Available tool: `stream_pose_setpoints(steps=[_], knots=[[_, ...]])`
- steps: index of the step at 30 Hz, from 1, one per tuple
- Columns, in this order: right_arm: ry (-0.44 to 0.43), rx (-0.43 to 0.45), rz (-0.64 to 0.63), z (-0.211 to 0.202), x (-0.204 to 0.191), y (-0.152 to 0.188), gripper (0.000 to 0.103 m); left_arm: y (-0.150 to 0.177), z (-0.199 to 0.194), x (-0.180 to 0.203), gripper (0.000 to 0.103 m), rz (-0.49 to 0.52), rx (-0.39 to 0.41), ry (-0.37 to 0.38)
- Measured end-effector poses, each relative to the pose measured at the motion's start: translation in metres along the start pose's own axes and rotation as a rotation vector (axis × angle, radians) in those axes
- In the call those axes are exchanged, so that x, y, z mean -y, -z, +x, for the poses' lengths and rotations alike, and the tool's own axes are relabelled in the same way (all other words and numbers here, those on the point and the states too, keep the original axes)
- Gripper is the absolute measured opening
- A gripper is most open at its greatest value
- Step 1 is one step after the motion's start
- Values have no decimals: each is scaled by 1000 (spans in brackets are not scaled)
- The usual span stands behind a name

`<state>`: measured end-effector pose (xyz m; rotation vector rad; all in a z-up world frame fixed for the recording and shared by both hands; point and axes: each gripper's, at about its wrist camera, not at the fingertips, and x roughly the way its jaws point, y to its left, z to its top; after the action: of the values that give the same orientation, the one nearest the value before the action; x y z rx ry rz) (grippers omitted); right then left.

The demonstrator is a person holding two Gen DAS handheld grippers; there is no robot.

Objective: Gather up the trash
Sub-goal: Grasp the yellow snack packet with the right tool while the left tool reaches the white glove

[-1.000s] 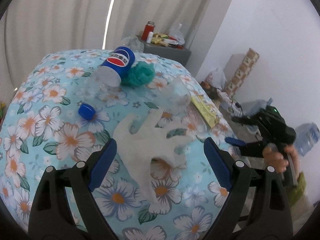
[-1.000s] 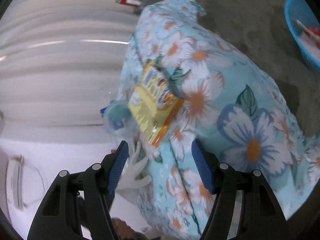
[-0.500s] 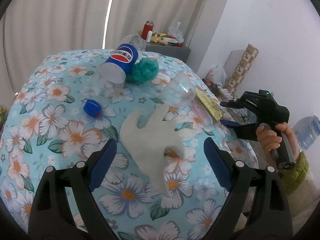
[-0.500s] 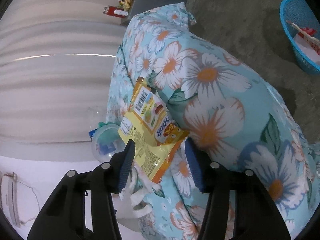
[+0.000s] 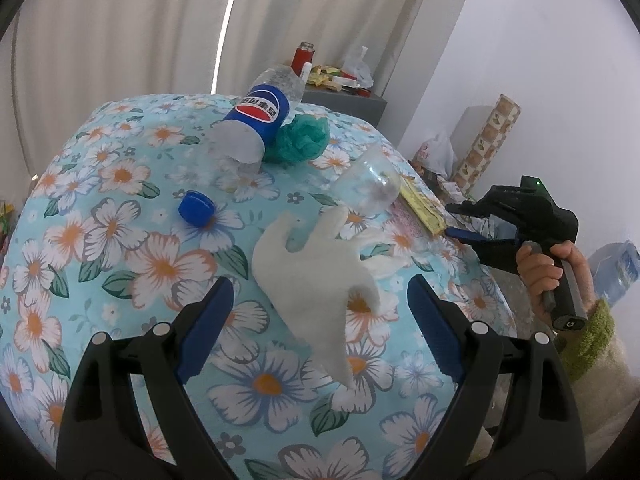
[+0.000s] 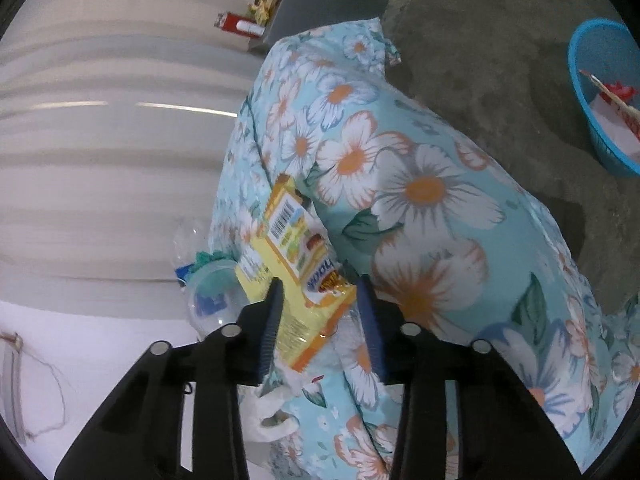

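Note:
A yellow snack wrapper (image 6: 296,256) lies at the edge of the floral-clothed table (image 6: 432,200). My right gripper (image 6: 320,292) is closing around its near end; the wrapper sits between the blue pads, which stand just off its sides. In the left wrist view that gripper (image 5: 456,220) reaches the wrapper (image 5: 420,208) from the right, held by a hand. My left gripper (image 5: 320,284) hangs wide open over a white glove (image 5: 316,280). A Pepsi bottle (image 5: 256,120), blue cap (image 5: 196,210), teal crumpled bag (image 5: 300,140) and clear cup (image 5: 368,184) lie beyond.
A blue basket (image 6: 584,92) holding some trash stands on the grey floor at the far right. A grey side table (image 5: 344,98) with small clutter stands behind by the curtain. Bags and a patterned roll (image 5: 492,140) lean against the white wall.
The right gripper has come in onto the wrapper and its jaws have narrowed around it. The left gripper stays wide open over the glove.

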<state>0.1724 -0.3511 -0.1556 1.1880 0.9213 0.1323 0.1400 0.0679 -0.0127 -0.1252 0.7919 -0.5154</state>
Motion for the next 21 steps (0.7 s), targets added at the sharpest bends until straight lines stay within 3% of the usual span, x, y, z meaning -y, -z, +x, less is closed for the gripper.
stream_pose_setpoints(steps=[6,8,19,21], knots=[[10,0,-28,1,-4,2,8,1,-3,-1,84,-2,2,-3],[10,6,-31,-2,-4,3,5,1,-3,-1,84,-3,3,-3],[13,47,-64,-29,-8,0,5,1,-5,0,84,-2,-1,-6],[15,31,-78,-26,-12,-6,11,2,-6,0,84,3,-3,-7]])
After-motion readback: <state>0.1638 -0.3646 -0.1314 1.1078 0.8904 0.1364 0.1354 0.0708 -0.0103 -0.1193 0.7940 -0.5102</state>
